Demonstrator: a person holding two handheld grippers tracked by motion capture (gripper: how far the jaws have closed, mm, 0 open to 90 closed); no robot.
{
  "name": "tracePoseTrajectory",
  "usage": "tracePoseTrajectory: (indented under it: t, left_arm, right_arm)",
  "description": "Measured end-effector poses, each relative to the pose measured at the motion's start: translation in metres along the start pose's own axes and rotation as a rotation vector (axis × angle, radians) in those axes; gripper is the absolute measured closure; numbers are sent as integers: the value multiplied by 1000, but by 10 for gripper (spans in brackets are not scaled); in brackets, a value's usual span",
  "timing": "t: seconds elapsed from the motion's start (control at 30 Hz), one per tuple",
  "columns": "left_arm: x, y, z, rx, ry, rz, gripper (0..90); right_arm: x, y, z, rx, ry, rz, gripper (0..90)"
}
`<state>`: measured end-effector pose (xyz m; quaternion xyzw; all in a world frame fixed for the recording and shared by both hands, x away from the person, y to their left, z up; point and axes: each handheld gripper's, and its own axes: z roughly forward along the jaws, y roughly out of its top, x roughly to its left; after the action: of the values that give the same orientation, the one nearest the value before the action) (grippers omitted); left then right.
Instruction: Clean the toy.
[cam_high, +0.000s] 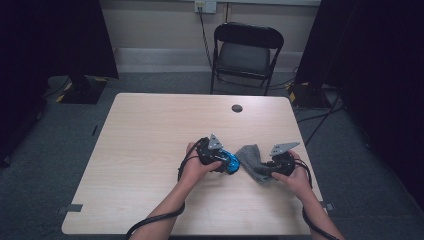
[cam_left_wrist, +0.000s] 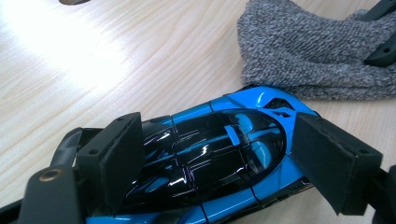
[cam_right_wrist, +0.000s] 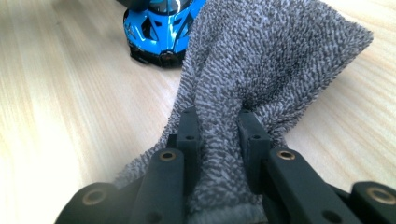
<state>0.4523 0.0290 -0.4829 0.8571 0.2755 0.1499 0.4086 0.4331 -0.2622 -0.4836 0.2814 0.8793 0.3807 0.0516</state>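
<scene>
Tabletop: grey cloth (cam_right_wrist: 261, 60) hides blue toy car's (cam_right_wrist: 159, 28) rear.

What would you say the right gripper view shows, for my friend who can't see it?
Black tongs pinch a grey cloth that drapes over a wooden table. Behind it sits one end of a shiny blue toy car.

The cloth (cam_high: 252, 161) lies on the table (cam_high: 150, 145), just right of the toy car (cam_high: 231, 163).

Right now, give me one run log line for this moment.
left gripper: clamped on blue toy car | right gripper: shut on grey cloth | cloth beside car's end | both on wooden table
</scene>
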Motion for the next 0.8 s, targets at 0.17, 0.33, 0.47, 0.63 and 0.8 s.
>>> tracePoseTrajectory:
  t: [0.17,0.33,0.47,0.63,0.8]
  left_arm:
    - [0,0,0,1,4,4,170]
    - [0,0,0,0,7,10,170]
    - [0,-1,0,-2,5,9,170]
    - [0,-1,0,-5,6,5,170]
    - [0,-1,0,-6,8,13,170]
  right_arm:
    - [2,-5,-4,-2,0,10,747]
    - [4,-10,-8,-17,-2,14,748]
    - [7,-12,-10,-11,0,4,748]
    - [10,-15,-14,-9,-3,-4,748]
    - [12,-18,-21,-19,-3,-9,748]
